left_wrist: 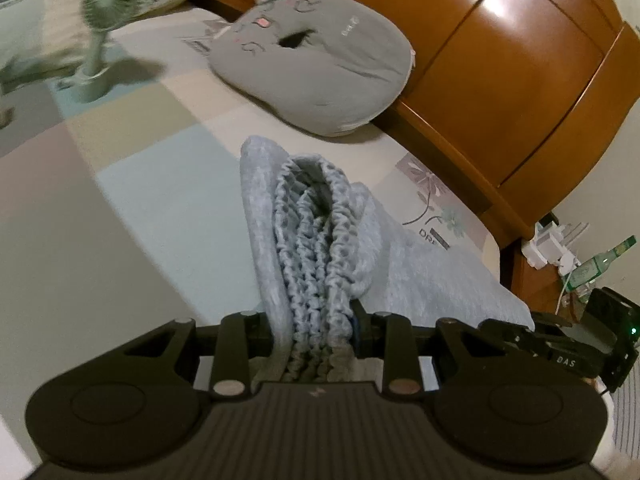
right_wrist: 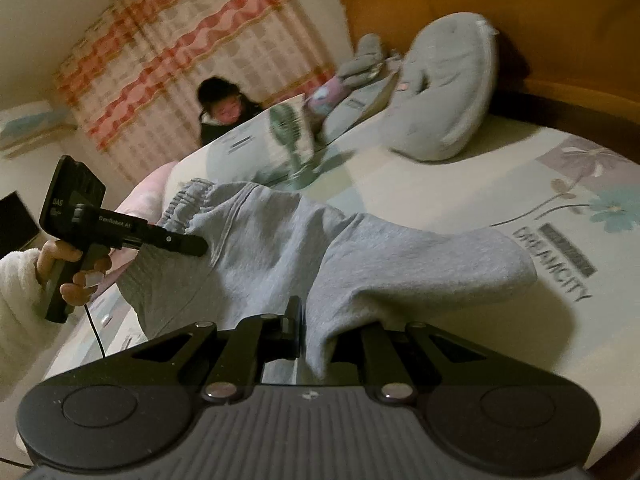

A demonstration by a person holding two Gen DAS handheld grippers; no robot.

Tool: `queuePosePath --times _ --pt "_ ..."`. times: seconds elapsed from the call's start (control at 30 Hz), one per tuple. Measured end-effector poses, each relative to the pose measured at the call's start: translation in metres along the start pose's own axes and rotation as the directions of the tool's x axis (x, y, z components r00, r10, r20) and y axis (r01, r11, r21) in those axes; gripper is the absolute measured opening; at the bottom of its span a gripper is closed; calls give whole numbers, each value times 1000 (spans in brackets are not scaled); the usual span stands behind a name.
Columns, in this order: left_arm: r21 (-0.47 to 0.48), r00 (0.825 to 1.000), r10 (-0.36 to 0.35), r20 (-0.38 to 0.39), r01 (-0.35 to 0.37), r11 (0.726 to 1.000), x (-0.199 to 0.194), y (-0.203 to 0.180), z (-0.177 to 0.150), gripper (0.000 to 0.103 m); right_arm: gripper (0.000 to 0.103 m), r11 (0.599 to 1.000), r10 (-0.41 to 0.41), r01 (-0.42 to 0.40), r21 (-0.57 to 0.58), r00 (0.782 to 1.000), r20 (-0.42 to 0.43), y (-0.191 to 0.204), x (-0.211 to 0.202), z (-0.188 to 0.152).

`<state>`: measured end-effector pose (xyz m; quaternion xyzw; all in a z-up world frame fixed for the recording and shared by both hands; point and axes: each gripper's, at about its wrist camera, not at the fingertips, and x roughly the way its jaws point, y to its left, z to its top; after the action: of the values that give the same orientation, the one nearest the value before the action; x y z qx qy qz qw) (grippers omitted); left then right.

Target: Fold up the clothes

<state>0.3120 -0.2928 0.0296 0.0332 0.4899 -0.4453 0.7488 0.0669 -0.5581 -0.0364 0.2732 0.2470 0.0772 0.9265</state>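
The left gripper [left_wrist: 316,320] is made of matte black plastic with a ribbed body and two round discs at the sides. Its jaws stand narrow and press on the bunched elastic waistband [left_wrist: 316,248] of the grey sweatpants [right_wrist: 360,256]; the waistband is gathered in thick wrinkled ridges that fill the gap between the fingers. In the right wrist view the same gripper is seen from the side, held by the person's left hand [right_wrist: 70,268], which comes out of a fluffy white sleeve [right_wrist: 16,292], and its tip is at the waistband end of the garment.

The right gripper [right_wrist: 316,332] is of the same black plastic. Its jaws are nearly together and pinch a thin fold of the soft, melange grey knit at the other end of the sweatpants. The cloth hangs between the two grippers, partly lifted and partly lying on the bed sheet [right_wrist: 460,184].

The sheet is smooth, with pale squares of colour, a printed flower and dark letters. Farther away lies a rounded grey plush cushion [left_wrist: 316,60] with an embroidered face and a hole in the middle. Near it stands a small green fan [left_wrist: 100,32], blurred. Behind the bed is a glossy curved wooden headboard [left_wrist: 500,60]. Another person [right_wrist: 224,114] sits beyond the bed before a curtain [right_wrist: 180,48] with red wavy stripes.
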Motion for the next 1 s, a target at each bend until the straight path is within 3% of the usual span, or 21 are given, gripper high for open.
queuePosePath --times 0.43,1.0 --pt "71 999 -11 -50 14 997 77 -23 69 29 11 993 -116 114 29 991 71 -40 6 5" --pt "140 998 11 -61 -2 990 117 -60 121 29 12 985 -130 113 128 983 130 -53 -10 -5"
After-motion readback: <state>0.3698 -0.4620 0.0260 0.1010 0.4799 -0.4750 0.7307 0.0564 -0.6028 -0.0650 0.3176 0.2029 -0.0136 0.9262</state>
